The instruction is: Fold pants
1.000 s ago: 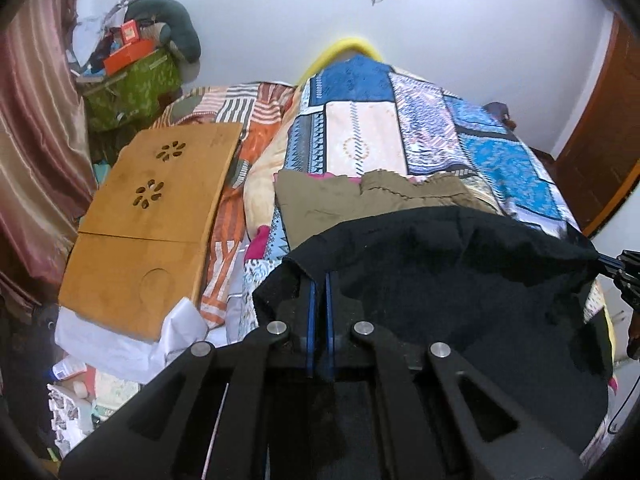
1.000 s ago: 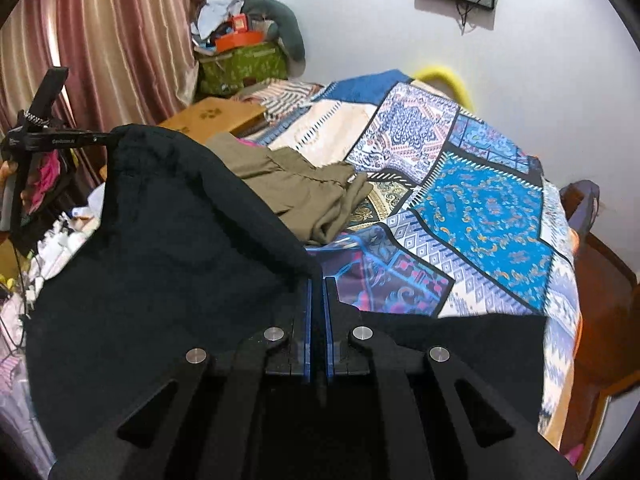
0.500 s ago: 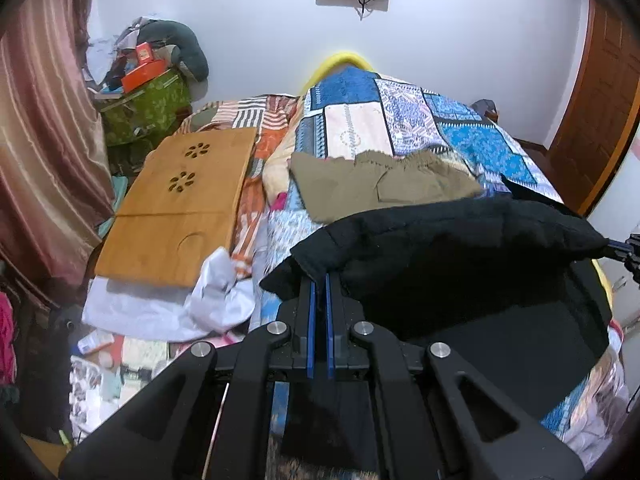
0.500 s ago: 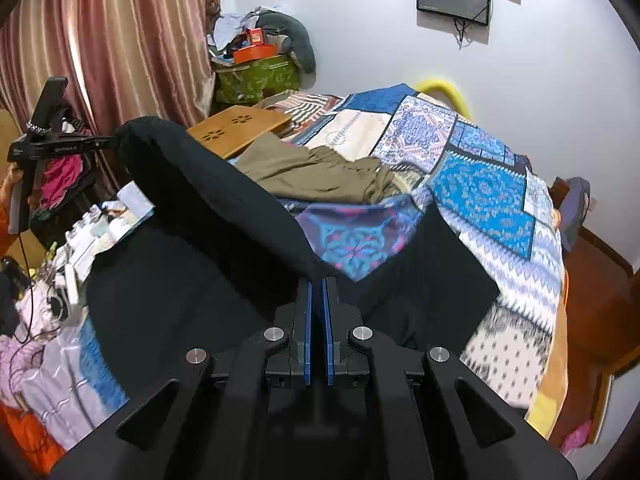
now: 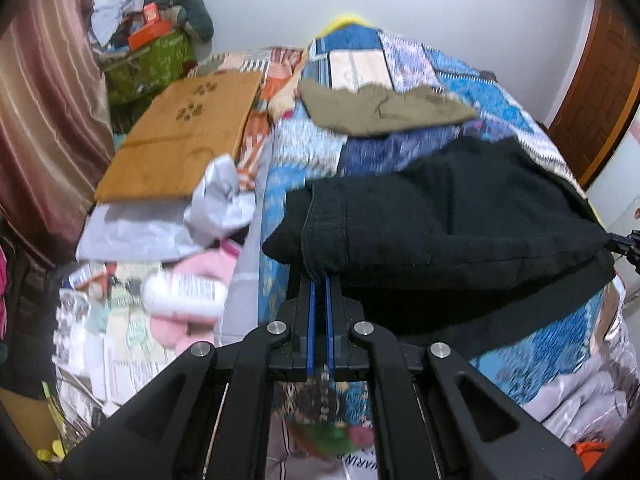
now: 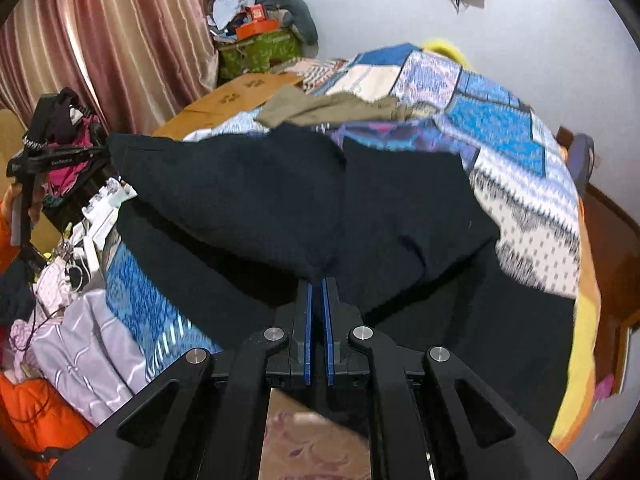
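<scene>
Black pants [image 5: 448, 220] hang stretched between both grippers over the near end of the patchwork bed [image 5: 404, 72]. My left gripper [image 5: 319, 278] is shut on the hemmed edge of the pants at one corner. My right gripper [image 6: 319, 280] is shut on the opposite corner of the black pants [image 6: 280, 196]. The far legs trail onto the quilt. In the right wrist view the left gripper [image 6: 102, 152] shows at the far left, pinching the cloth, with a hand below it. The right gripper's tip [image 5: 624, 242] peeks in at the right edge of the left wrist view.
Folded olive-brown pants [image 5: 380, 110] lie mid-bed. A wooden lap table [image 5: 180, 132] sits left of the bed, white paper [image 5: 188, 216] and a white bottle [image 5: 184, 294] below it. Curtains [image 6: 120, 32] and a green bag [image 6: 260, 52] stand left; a wooden door [image 5: 604, 92] right.
Both grippers have drawn back toward the near end of the bed and a little down, pulling the black pants along; more quilt and the olive pants show beyond the black cloth.
</scene>
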Motion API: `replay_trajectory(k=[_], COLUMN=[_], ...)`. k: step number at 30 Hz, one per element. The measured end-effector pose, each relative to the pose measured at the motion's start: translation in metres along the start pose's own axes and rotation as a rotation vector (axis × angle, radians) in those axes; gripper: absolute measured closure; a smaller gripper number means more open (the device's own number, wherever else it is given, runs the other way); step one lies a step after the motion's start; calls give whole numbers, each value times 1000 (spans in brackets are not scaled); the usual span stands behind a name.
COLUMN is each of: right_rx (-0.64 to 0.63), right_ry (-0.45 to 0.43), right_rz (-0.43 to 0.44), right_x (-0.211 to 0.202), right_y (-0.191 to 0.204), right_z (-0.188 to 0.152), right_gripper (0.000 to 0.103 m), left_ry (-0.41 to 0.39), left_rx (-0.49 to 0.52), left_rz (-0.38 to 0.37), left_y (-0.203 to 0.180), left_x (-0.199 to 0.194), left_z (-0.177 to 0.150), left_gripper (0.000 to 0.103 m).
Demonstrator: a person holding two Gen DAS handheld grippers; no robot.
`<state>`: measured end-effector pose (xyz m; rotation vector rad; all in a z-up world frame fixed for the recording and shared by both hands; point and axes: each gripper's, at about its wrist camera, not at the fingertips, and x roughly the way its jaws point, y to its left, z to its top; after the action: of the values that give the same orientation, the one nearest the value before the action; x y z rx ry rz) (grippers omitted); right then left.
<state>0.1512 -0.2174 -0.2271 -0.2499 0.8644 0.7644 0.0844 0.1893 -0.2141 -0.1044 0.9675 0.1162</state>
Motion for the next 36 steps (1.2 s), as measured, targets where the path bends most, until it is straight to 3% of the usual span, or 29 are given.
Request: replay_trajectory(k=[10,16,19,23,32,36], right_rx=[75,82,58,45,36,33], right_ry=[20,30,46,23,-79,-89], right_rz=[-3,-5,-20,-36,-85,-104], right_x=[13,11,6,-8,-28,-14], right_y=[10,15,19,19,6,-2], right_z=[-24,-26,-23,-17,21,43], right_gripper=[97,94,90,62,55,54], left_ry=[106,124,96,34,-28,-38], left_rx=[-42,-79,-78,-61,33,70], left_rz=[21,39,43,51,1,-26], left_y=[7,19,21,13,-39,-62], left_x=[40,42,29,9,5,16], left_z=[-41,-47,-38,-14,42,66], left_gripper=[100,100,100,100,93,79])
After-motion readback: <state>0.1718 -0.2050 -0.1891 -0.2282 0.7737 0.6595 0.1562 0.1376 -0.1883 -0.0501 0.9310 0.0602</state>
